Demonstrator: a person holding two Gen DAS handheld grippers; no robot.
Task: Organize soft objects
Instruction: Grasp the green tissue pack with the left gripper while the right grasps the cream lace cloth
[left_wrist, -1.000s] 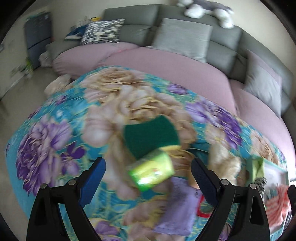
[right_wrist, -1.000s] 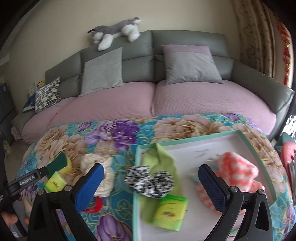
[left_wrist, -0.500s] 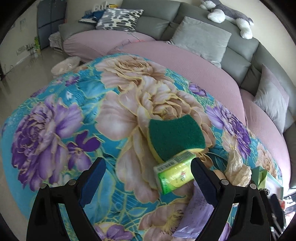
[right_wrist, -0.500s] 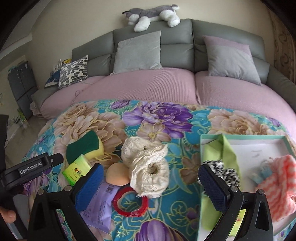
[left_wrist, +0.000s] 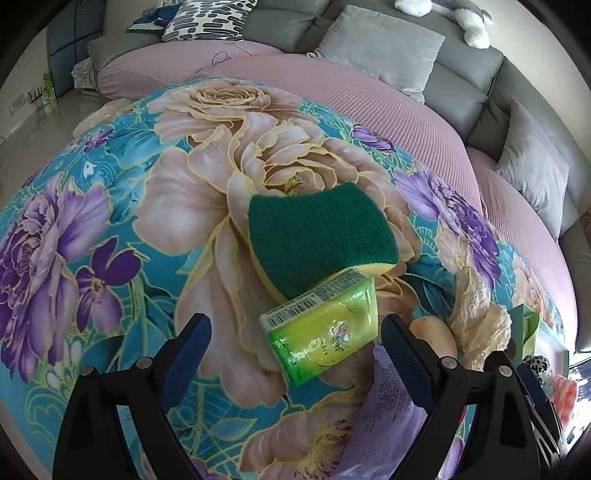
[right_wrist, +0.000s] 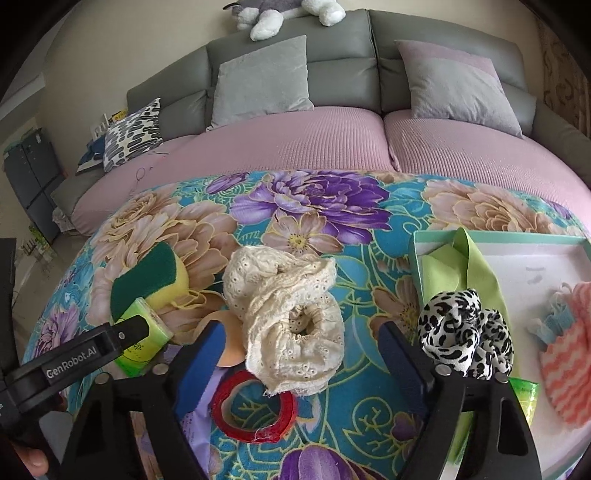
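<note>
My left gripper (left_wrist: 295, 347) is open and empty, its fingers either side of a green tissue pack (left_wrist: 323, 326) that leans on a green-and-yellow sponge (left_wrist: 317, 236). My right gripper (right_wrist: 299, 350) is open and empty around a cream lace cloth (right_wrist: 288, 314), just above a red tape ring (right_wrist: 255, 410). The tissue pack (right_wrist: 142, 332) and sponge (right_wrist: 147, 282) also show at the left of the right wrist view. A mint-rimmed white tray (right_wrist: 517, 240) at the right holds a green cloth (right_wrist: 461, 269), a leopard scrunchie (right_wrist: 465, 328) and a pink knitted piece (right_wrist: 569, 362).
Everything lies on a floral cloth (left_wrist: 110, 221) over a table. A purple packet (left_wrist: 391, 417) and a peach sponge (left_wrist: 432, 332) lie by the left gripper. A pink-covered grey sofa (right_wrist: 295, 147) with cushions stands behind.
My left gripper has moved closer to the tissue pack and sponge. My right gripper has swung left from the tray and closed in on the cream lace cloth.
</note>
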